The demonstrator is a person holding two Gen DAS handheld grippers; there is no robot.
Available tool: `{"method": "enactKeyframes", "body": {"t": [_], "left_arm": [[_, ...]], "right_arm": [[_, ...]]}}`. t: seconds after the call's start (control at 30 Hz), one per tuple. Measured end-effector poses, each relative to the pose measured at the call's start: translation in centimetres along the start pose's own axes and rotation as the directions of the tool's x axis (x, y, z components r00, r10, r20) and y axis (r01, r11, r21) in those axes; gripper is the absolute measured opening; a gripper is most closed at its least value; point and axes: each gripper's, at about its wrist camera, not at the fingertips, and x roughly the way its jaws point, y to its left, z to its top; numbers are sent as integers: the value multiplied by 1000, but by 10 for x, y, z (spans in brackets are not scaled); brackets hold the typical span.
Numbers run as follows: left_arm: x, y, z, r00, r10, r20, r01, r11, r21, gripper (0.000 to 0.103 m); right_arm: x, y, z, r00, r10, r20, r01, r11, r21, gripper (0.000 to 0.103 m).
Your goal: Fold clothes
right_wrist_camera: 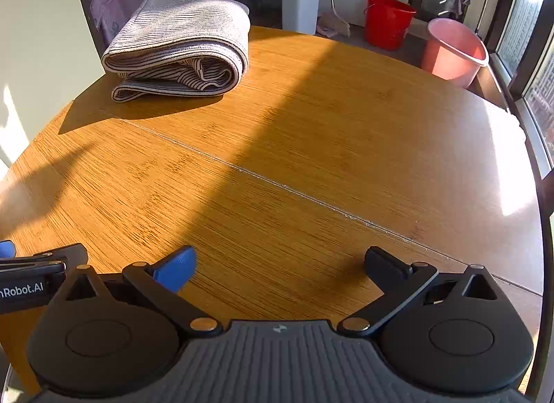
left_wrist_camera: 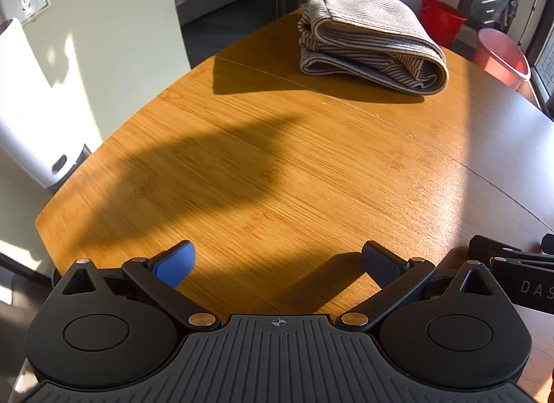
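Grey-and-white striped knit cloth, a folded garment (left_wrist_camera: 367,32), lies as a thick, neat bundle on the far part of the round bamboo-grained wooden table (left_wrist_camera: 263,167), its smooth top layer wrapped over looser inner folds that show darker stripes at the open end. In the right wrist view the folded garment (right_wrist_camera: 180,46) sits far left on the table (right_wrist_camera: 311,132), close to the rim, throwing a sharp shadow toward the camera. The left gripper (left_wrist_camera: 277,266) hovers low over the near edge with its fingers spread wide apart and nothing between them; one pad is blue, the other black. The right gripper (right_wrist_camera: 280,268) is likewise spread wide and empty above the near part of the table, just beside the left one, and well apart from the bundle. A thin seam runs across the tabletop, and strong sunlight lays bright bands and long shadows over the wood. Beyond the table stand a red plastic bucket (right_wrist_camera: 387,20), a pink plastic bucket (right_wrist_camera: 453,51) and a white bin with a black lid (right_wrist_camera: 299,4) on the floor near tall windows. A white cylindrical appliance (left_wrist_camera: 31,105) stands by the pale wall at the left.
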Motion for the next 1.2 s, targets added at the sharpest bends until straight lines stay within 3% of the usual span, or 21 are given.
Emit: {"method": "enactKeyframes", "body": {"t": [0.2,0.37,0.57,0.93,1.2], "left_arm": [[-11,1,0,996,-28,79,29,1000,0,103],[-39,4,9,983,-70,172,76,997,-33,103],[-65,-8,16,968,-29,248,19,999,41,103],[-81,-16,27,965,-66,255,60,998,28,103],[-84,-17,26,962,-58,267,52,998,32,103]], "right_arm": [[-6,-5,0,999,45,23,-44,999,-28,103],[-38,-8,11,990,66,126,-65,998,-10,103],[-62,-16,20,977,58,203,-63,998,19,103],[-71,-22,26,965,41,259,-46,999,13,103],[-72,-25,25,965,44,257,-53,998,26,103]]}}
